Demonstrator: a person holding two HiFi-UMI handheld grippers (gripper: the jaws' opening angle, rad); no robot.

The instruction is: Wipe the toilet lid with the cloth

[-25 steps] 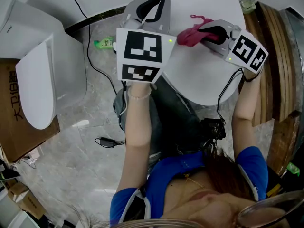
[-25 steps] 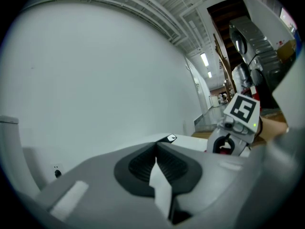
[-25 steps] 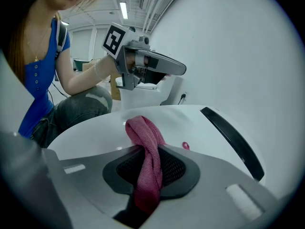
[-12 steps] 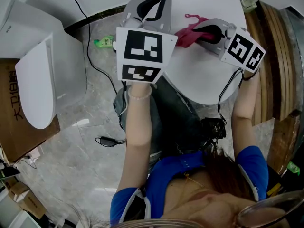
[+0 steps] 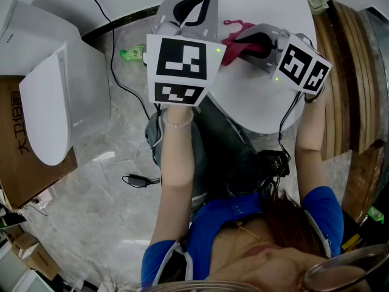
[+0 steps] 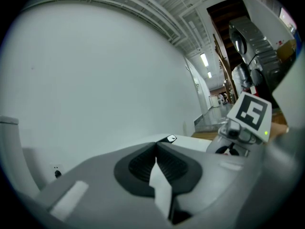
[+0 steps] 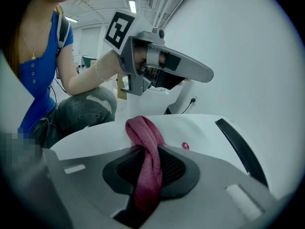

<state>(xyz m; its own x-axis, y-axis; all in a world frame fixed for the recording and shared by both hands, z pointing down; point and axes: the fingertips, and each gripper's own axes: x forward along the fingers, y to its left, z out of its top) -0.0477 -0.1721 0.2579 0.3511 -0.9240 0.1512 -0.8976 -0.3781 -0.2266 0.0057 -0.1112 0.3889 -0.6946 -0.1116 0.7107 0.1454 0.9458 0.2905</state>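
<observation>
- Fingers of the right gripper (image 7: 144,152) are pinched tight on the pink cloth (image 7: 143,128), which bunches up between the pads. That firm hold probably serves to carry it without dropping.
- In the head view the cloth (image 5: 234,41) sits at about 1 o'clock, over the round white table (image 5: 261,102).
- Left gripper (image 6: 156,149) has its fingers pressed together on nothing. It is raised at 12 o'clock, likely just to keep clear of the working hand.
- Toilet lid (image 5: 42,108) lies closed at 9 o'clock, well apart from both grippers. The cloth has to cross over to it before any wiping can start.
</observation>
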